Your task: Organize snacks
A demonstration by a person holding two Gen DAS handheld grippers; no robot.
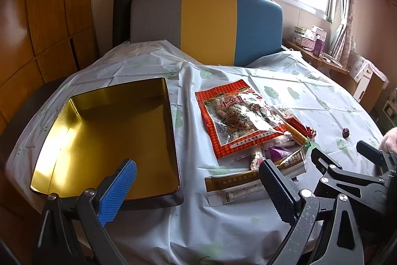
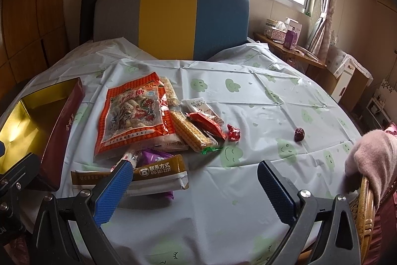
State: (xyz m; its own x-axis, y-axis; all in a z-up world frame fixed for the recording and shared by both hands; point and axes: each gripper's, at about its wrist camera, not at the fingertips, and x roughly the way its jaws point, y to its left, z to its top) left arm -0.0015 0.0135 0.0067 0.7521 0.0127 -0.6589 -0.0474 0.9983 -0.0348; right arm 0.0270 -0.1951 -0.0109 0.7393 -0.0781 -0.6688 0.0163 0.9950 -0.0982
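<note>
Blue and black pads: these are lining the two fingers of each gripper, one blue, one black, likely for grip on slick wrappers.
Left gripper (image 1: 197, 186): hovering with fingers spread wide and nothing between them, sitting between the tin and the snack pile, probably so either is within reach.
Right gripper (image 2: 196, 186): also standing wide apart and empty, hanging over the tabletop's near edge with its blue finger just over the gold packet.
Gold packet (image 2: 158, 171): lying nearest the grippers at the front of the pile; I am judging it the easiest first pick.
Tin (image 1: 109, 140): one, open and empty, gold inside, resting on the tabletop left of the pile, presumably waiting to receive the snacks.
Red bag (image 2: 134, 116): one, large, lying flat on top of smaller packs, so it is hiding part of them.
Wafer packs (image 2: 192, 132): two I am counting, one beside the bag and one behind it.
Purple wrapper (image 2: 155, 155): one showing, half buried.
Red wrapped sweets (image 2: 233, 133): one small, plus one longer red pack next to it.
Date (image 2: 299, 134): one, lying alone, well apart on the right.
Tabletop (image 2: 248, 101): wearing a pale cloud-print cover, likely to keep it clean.
Count overall: roughly ten snacks, all still outside the tin.
</note>
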